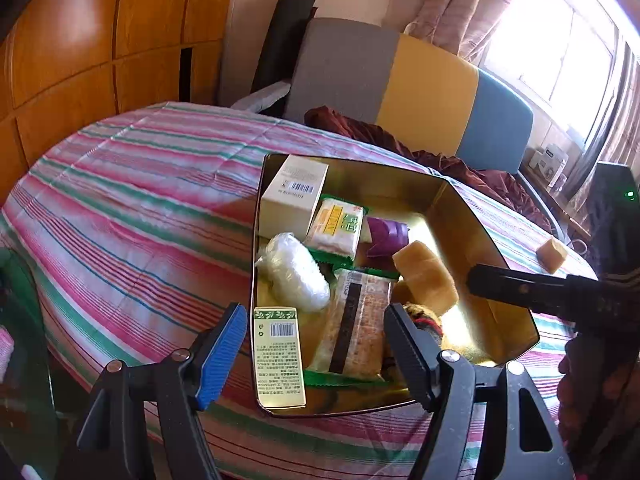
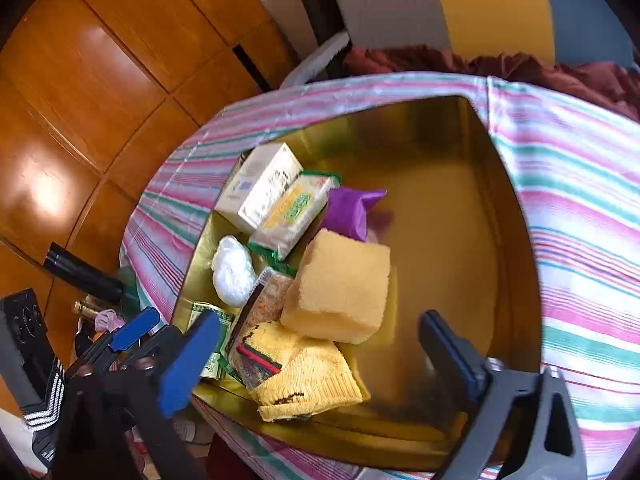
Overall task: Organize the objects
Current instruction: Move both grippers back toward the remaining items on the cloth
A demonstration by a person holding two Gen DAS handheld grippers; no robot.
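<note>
**Inspector:** State the step in hand.

**Assistant:** Collecting loose items into the gold rectangular metal tin (image 1: pixel 460 216) on the striped cloth-covered worktop (image 1: pixel 140 200). A yellow sponge block (image 2: pixel 340 284) sits in the tin's middle, leaning on a yellow knitted cloth (image 2: pixel 308 376) at the near side. The right tool (image 2: pixel 320 360) hangs over it with its jaws wide apart and nothing between them; I judge the sponge just deposited.

**Inspector:** And the left tool?

**Assistant:** The left tool (image 1: pixel 316 348) has its jaws apart too, gripping nothing, poised over the tin's near-left edge beside a green-and-cream carton (image 1: pixel 280 356).

**Inspector:** What remains outside?

**Assistant:** A small tan cube (image 1: pixel 552 254) lies on the worktop, far right of the tin and well apart from it.

**Inspector:** Next move?

**Assistant:** In my judgement, the right tool lifts clear of the tin, travels right to the cube, and closes squarely across its flat sides. The tin's right half is bare, so room exists.
</note>
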